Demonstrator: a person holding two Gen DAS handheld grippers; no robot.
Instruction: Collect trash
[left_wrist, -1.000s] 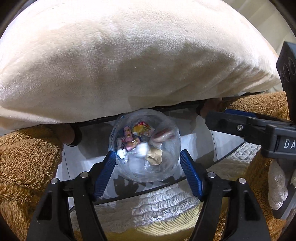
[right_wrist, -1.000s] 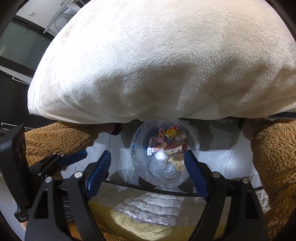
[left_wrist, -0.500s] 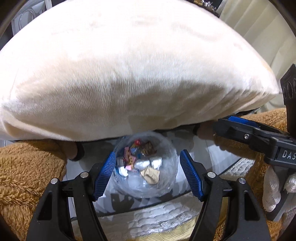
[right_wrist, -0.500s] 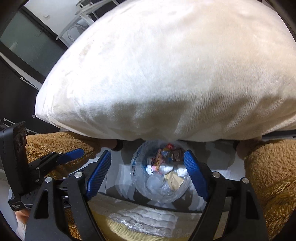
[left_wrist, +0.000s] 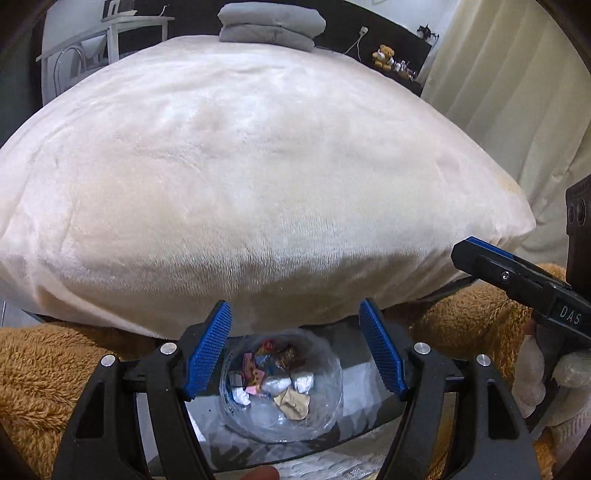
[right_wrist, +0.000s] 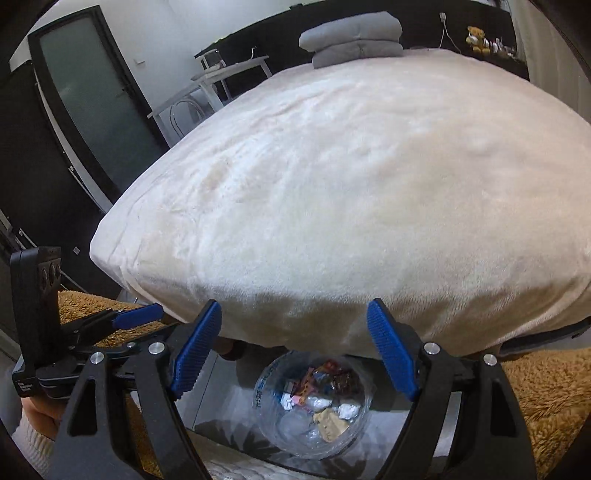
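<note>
Below both grippers, on the floor at the foot of a cream-covered bed, sits a clear plastic bag of collected trash: bright wrappers and crumpled white bits. The left gripper has its blue-padded jaws spread wide with nothing between them; the bag shows through the gap, well beneath, untouched. The right gripper stands likewise agape and empty, its blue pads framing the same bag from above. In the left wrist view the right gripper's finger juts in from the right edge, with a white-gloved hand under it. Brown fleece lies to either side.

Compared with a second ago, both cameras look from higher and less steeply down: the bag appears smaller and lower in each view, and the bed's far end has come into sight, with a folded grey pillow, a teddy bear on a dark shelf and a pale curtain. Jaw spacing looks unchanged on both sides.
</note>
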